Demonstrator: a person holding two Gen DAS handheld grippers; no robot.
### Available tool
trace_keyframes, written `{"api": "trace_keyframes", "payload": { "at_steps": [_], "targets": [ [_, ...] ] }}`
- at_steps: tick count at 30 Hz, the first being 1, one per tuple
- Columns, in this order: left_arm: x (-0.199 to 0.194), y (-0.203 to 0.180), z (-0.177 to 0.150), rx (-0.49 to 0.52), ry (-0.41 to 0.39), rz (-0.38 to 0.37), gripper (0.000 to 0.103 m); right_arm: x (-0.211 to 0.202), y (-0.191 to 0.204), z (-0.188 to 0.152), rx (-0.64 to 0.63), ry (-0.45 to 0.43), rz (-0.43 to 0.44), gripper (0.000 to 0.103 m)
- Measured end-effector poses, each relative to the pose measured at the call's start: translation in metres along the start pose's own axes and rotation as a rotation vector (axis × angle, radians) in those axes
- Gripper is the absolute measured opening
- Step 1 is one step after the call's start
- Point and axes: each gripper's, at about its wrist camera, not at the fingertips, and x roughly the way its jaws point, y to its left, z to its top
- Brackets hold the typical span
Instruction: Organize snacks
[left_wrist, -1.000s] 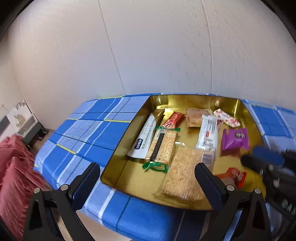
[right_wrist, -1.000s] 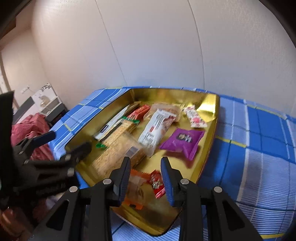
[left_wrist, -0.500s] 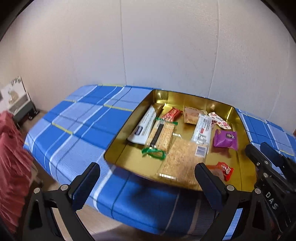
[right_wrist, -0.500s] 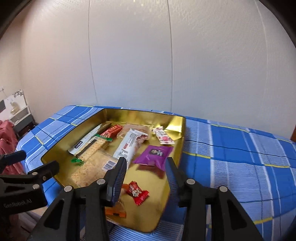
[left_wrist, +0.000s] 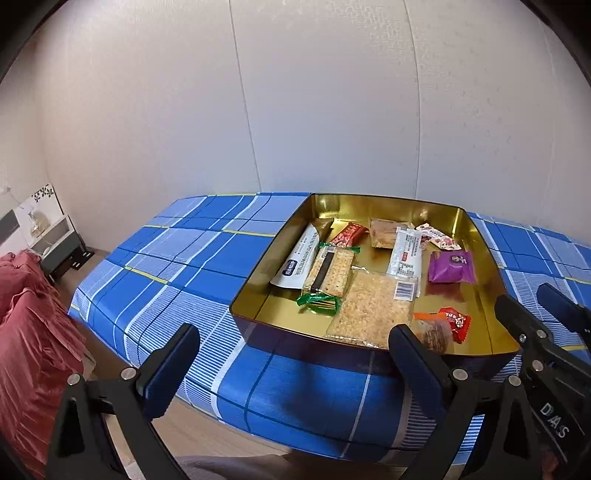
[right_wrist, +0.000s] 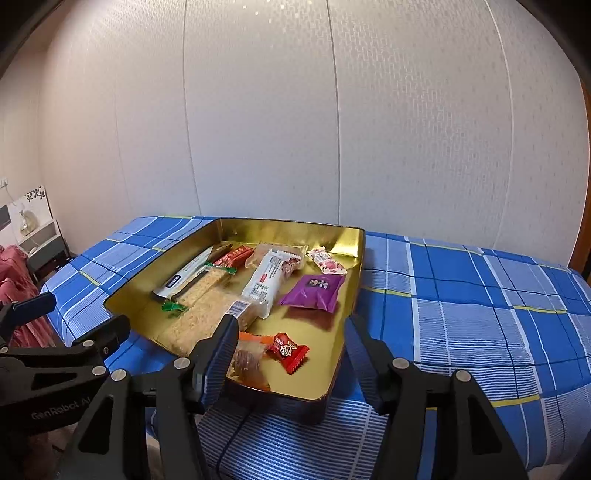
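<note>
A: Where, and how looking?
B: On blue plaid surface (left_wrist: 192, 266): gold tin (left_wrist: 480, 258), crowded. Big cracker sheet (left_wrist: 369, 310), white bar (right_wrist: 266, 282), purple packet (right_wrist: 314, 291), tiny red candy (right_wrist: 288, 350).
A: Jaws?
B: Left gripper (left_wrist: 291, 365) wide apart, right gripper (right_wrist: 291, 358) apart; both empty.

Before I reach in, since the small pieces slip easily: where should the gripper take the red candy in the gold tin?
Probably by its body, pinched across the narrow middle from above. The red candy lies flat on the gold tin floor, its crimped ends sticking out, with bare floor on its right. The orange-ended snack lies close on its left, so keep that finger tight to the candy. The right gripper, open, is nearest.
</note>
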Motion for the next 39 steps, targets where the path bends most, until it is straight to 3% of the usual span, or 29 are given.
{"api": "trace_keyframes", "payload": {
  "at_steps": [12,39],
  "targets": [
    [0.0081,0.007,0.0002,-0.048,0.031,0.004,0.103,0.0002,-0.0012,-0.0003,0.01,0.006,0.009,0.06],
    [0.0093,0.0058,0.0004,-0.047,0.032,0.006,0.103,0.0035,-0.0002,-0.0005,0.006,0.015,0.009,0.06]
  ]
}}
